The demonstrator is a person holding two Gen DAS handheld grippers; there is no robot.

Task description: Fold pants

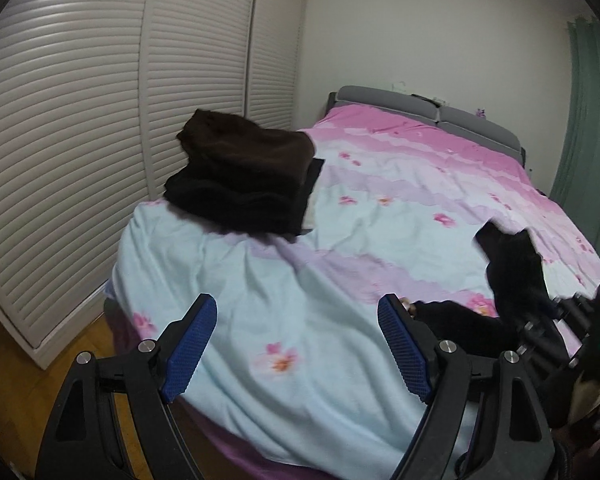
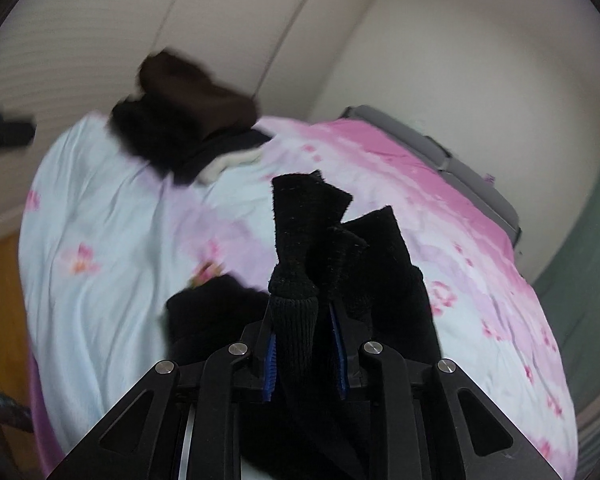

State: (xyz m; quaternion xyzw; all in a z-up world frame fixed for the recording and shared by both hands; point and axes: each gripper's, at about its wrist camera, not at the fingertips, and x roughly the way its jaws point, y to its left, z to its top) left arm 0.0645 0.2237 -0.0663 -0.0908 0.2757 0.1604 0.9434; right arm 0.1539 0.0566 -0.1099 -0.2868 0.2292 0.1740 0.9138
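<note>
Black pants (image 2: 300, 240) are bunched up, and my right gripper (image 2: 302, 312) is shut on their ribbed fabric; the cloth sticks up past the blue pads and hangs down over the gripper body. In the left wrist view the same pants (image 1: 512, 264) show at the right edge above the bed, with the right gripper (image 1: 552, 320) under them. My left gripper (image 1: 296, 308) is open over the near end of the bed, its jaws wide apart and only the bedcover (image 1: 300, 240) behind them.
A pile of folded dark clothes (image 1: 244, 176) lies on the bed's left edge, also seen as the pile (image 2: 180, 120). White louvred wardrobe doors (image 1: 80, 120) stand close on the left over wooden floor (image 1: 20, 380). A grey headboard (image 1: 420, 108) and a green curtain (image 1: 588, 120) are beyond.
</note>
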